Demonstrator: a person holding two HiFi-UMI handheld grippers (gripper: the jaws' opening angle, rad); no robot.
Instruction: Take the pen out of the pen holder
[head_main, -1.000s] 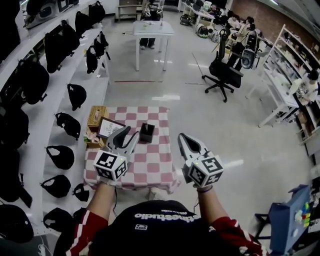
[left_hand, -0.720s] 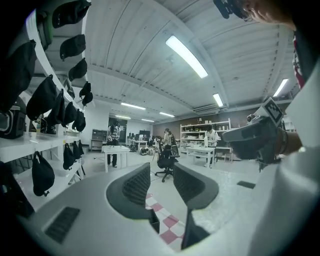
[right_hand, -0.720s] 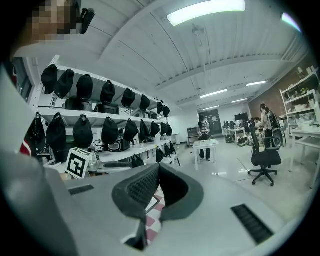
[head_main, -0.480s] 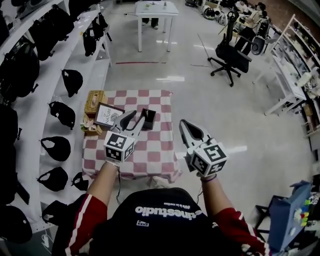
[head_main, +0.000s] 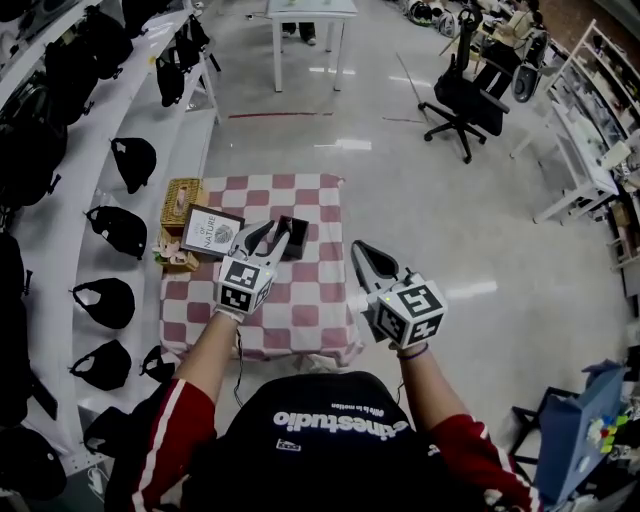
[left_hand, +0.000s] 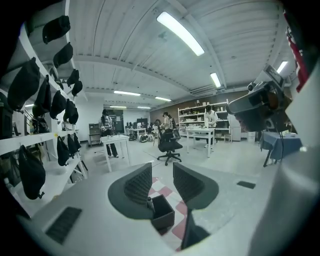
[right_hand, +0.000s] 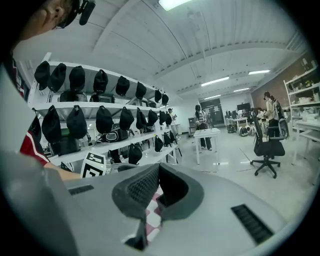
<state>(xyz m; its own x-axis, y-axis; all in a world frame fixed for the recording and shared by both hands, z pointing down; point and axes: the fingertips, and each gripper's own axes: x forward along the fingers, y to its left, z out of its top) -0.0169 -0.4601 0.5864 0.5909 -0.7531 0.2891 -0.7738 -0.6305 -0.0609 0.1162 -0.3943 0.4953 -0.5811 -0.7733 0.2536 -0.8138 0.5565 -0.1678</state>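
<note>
A black square pen holder (head_main: 294, 238) stands on the red-and-white checkered table (head_main: 312, 300), toward its far side. In the left gripper view the pen holder (left_hand: 164, 214) sits just below and beyond the jaws, with a grey pen (left_hand: 149, 202) sticking up at its near-left corner. My left gripper (head_main: 268, 236) hovers right by the holder's left side, open, nothing between its jaws (left_hand: 162, 174). My right gripper (head_main: 359, 248) hangs over the table's right edge, apart from the holder, its jaws closed together and empty (right_hand: 158, 169).
A framed picture (head_main: 209, 232) leans at the table's left, with a wicker box (head_main: 181, 200) behind it. Shelves of black caps (head_main: 118, 232) line the left side. A white table (head_main: 305, 25) and an office chair (head_main: 463, 95) stand farther off on the floor.
My left gripper has moved forward and right, up to the pen holder. The right gripper has shifted slightly left. The head view has tilted closer over the table.
</note>
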